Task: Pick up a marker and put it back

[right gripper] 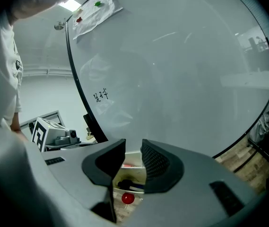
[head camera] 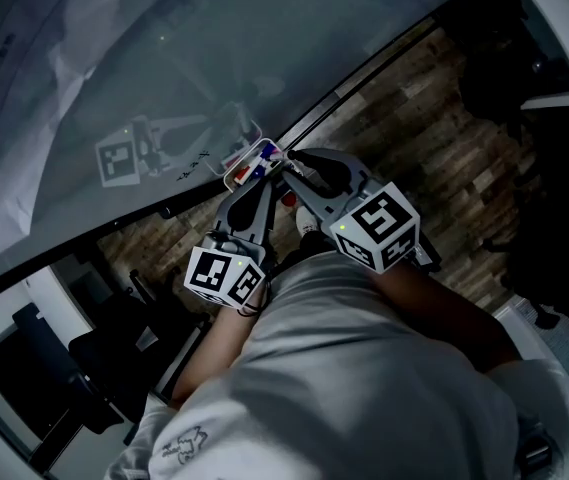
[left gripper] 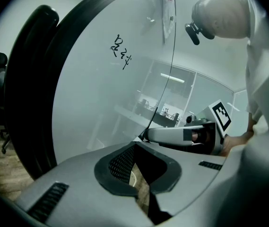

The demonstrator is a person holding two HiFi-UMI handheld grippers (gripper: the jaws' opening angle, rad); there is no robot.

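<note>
Left gripper (left gripper: 139, 164): released, jaws a narrow way apart, nothing between them; only wood floor (left gripper: 141, 193) seen through the gap. Tips turned toward the lower edge of the whiteboard (head camera: 164, 58).

Right gripper (right gripper: 133, 148): released, jaws apart, empty. Held just beside the left gripper, aimed at the tray (right gripper: 130, 171) and not touching it.

Whiteboard: black-framed, with a small black scribble (left gripper: 120, 52) on its face.

Tray: white, set at the whiteboard's lower edge, seen straight through the right jaws' gap.

Markers (head camera: 254, 165): lying in the tray, ungripped; red and blue showing in the head view, and a dark-bodied one (right gripper: 127, 184) toward the tray's front.

Small red round thing (right gripper: 127, 198): just below the tray's front rim.
</note>
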